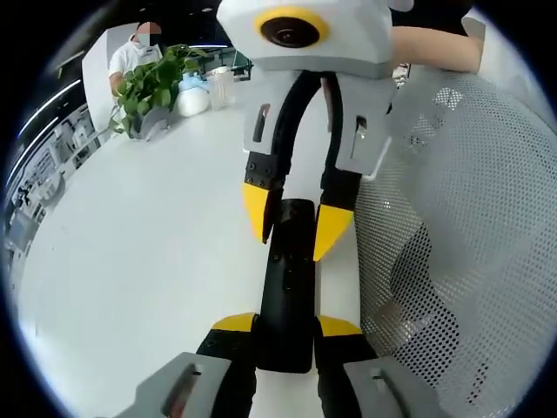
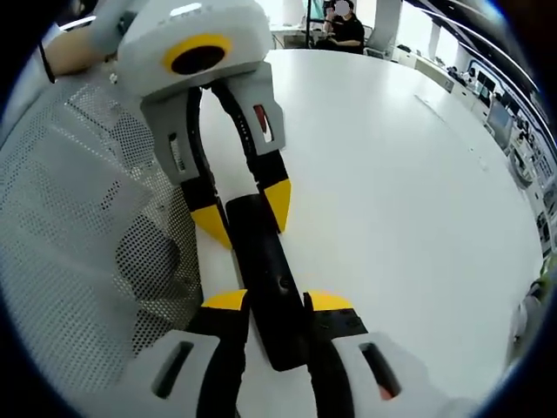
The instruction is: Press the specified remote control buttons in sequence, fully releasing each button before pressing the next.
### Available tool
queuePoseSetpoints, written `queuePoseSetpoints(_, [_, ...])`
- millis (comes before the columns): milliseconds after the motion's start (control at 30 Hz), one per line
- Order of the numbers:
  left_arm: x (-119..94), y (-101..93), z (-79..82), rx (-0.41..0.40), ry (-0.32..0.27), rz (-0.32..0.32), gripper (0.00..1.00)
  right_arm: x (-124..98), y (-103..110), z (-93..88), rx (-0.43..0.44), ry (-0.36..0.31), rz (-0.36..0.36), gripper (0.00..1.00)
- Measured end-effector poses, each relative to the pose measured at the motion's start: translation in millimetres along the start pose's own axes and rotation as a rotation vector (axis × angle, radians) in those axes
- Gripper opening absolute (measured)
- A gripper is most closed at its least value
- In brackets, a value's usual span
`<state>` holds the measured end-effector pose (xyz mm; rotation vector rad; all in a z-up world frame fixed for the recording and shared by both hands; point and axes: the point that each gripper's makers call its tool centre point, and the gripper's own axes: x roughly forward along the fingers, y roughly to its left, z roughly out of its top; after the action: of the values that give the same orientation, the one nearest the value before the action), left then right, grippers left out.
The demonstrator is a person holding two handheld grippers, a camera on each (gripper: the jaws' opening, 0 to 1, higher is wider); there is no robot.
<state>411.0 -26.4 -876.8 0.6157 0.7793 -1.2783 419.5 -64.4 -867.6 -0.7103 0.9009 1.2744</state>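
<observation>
Both sets of jaws were closed in on the same black remote (image 1: 288,287), one at each end, so the left gripper (image 1: 286,329) had its yellow tips pressed against the sides of one end and the right gripper (image 2: 271,305) was doing the same at the other. From the left gripper view you could see the right gripper coming in from the top, tips hugging the far end of the remote; from the right gripper view it was the mirror of that, with the left gripper at the far end. No brand or readable writing anywhere that I could make out. The remote itself was just one long, slim black bar lying flat on the white table (image 1: 148,244), with a couple of small dark buttons barely visible on top, too faint to count properly. Right beside it sat a white mesh thing (image 1: 470,226) full of little holes, near the table's edge. Farther back on the table were one leafy green plant (image 1: 155,83) and a white jug (image 1: 193,96), with a person seated behind them.
</observation>
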Motion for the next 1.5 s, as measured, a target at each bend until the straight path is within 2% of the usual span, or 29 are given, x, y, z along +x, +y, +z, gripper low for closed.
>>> queuePoseSetpoints(467, [0.4, 0.2, -0.4, 0.0, 0.002, -0.002, 0.25, -6.1, -1.7, -14.0, -0.014, 0.033, 0.005, 0.25])
queuePoseSetpoints(533, [0.4, 0.3, -0.2, 0.001, 0.002, -0.002, 0.25, -7.9, -6.0, -27.9, -0.052, 0.103, -0.022, 0.26])
queuePoseSetpoints(600, [0.2, 0.1, -0.1, 0.001, 0.003, -0.001, 0.25, -7.6, -8.0, -36.1, -0.093, 0.139, -0.034, 0.26])
queuePoseSetpoints(667, [0.1, 0.1, -0.1, 0.002, 0.004, -0.002, 0.25, -7.1, -8.1, -33.7, -0.064, 0.119, -0.026, 0.26])
queuePoseSetpoints(833, [0.1, 0.4, -0.3, 0.003, 0.004, -0.004, 0.25, -8.0, -7.7, -33.4, -0.053, 0.116, -0.023, 0.27])
queuePoseSetpoints(1033, [-0.4, 0.2, -0.1, 0.003, 0.007, -0.005, 0.25, -7.0, -8.4, -35.7, -0.044, 0.132, -0.021, 0.27])
queuePoseSetpoints(1233, [0.5, 0.4, 0.5, 0.003, 0.037, 0.001, 0.25, -5.5, -8.9, -36.1, -0.041, 0.154, -0.021, 0.26])
queuePoseSetpoints(1500, [0.3, 0.7, 0.8, 0.001, 0.034, 0.002, 0.25, -5.2, -9.1, -35.3, -0.047, 0.156, -0.016, 0.26])
